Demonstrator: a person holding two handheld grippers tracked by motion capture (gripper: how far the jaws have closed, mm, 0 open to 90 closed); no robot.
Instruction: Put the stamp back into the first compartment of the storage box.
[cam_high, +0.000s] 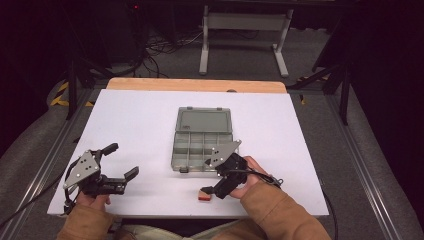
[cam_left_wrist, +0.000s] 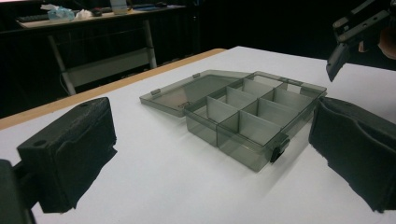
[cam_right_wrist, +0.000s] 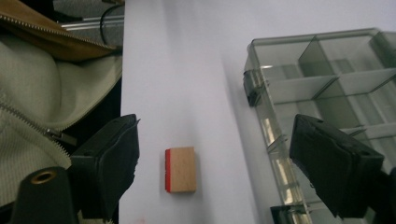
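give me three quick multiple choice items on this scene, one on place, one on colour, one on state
1. Where does the wooden block lie?
A. inside the organiser box
B. on the white table, near its front edge
C. on the box lid

2. What colour is the block's one painted side?
A. red
B. blue
C. green

3. How is the organiser box?
A. shut
B. upside down
C. open, lid flat behind

Key: 1 B, it sits on the table between the right claw jaws; 2 A, a red edge shows; 3 C, compartments lie exposed.

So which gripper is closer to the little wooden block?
Right. The right gripper hangs over the wooden block, jaws open either side; the left gripper sits far across the table.
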